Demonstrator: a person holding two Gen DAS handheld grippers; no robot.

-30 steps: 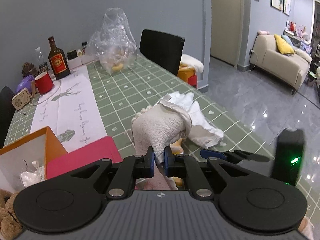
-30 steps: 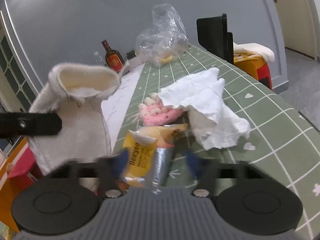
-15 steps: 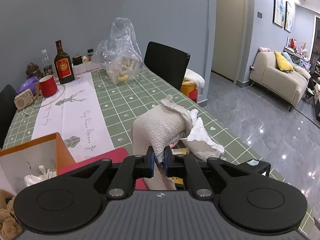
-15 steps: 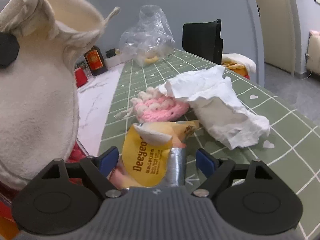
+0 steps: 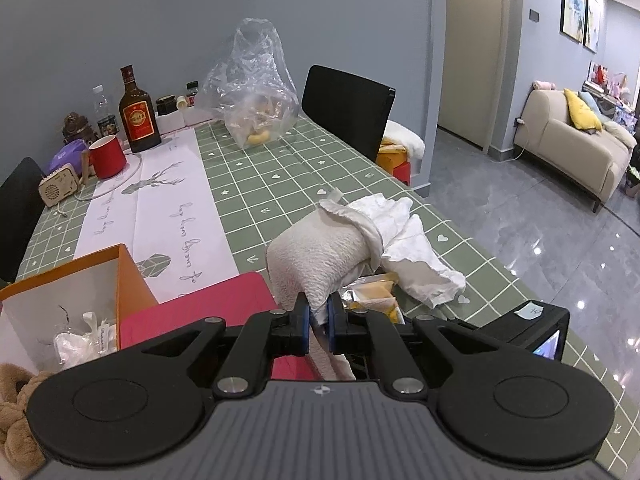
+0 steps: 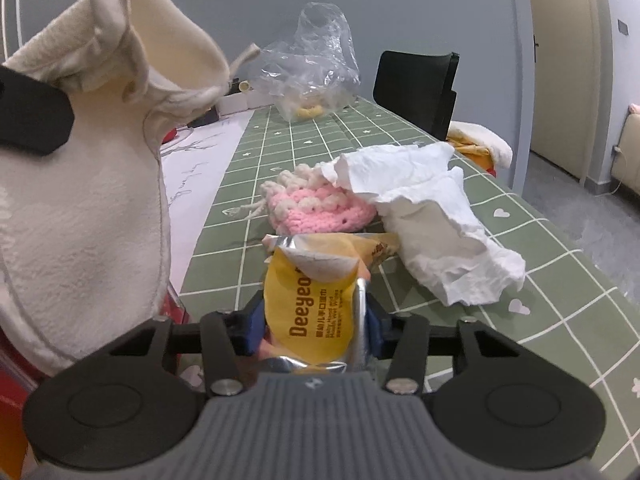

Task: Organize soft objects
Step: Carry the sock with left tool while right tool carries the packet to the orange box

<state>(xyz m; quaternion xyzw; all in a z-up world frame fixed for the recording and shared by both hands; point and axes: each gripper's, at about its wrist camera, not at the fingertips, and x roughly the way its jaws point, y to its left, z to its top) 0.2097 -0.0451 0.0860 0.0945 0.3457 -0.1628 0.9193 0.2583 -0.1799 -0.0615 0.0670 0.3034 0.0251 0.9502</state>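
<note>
walls: grey-blue | floor: glossy grey tile | sofa: beige | chair: black | door: possibly cream

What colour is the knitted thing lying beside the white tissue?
Pink with cream bobbles: the knitted pouch, clearest in the right wrist view.

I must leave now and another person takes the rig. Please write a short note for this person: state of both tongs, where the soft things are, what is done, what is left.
Left tongs: shut on the cream cloth, held up above the table.
Right tongs: have just been closing around the yellow wipes pack; pads look pressed on it.
Pink crochet piece and white paper sheet lie loose on the table.
Orange box, at left, holds some white items.
Left: put away cloth, pack, crochet.
</note>
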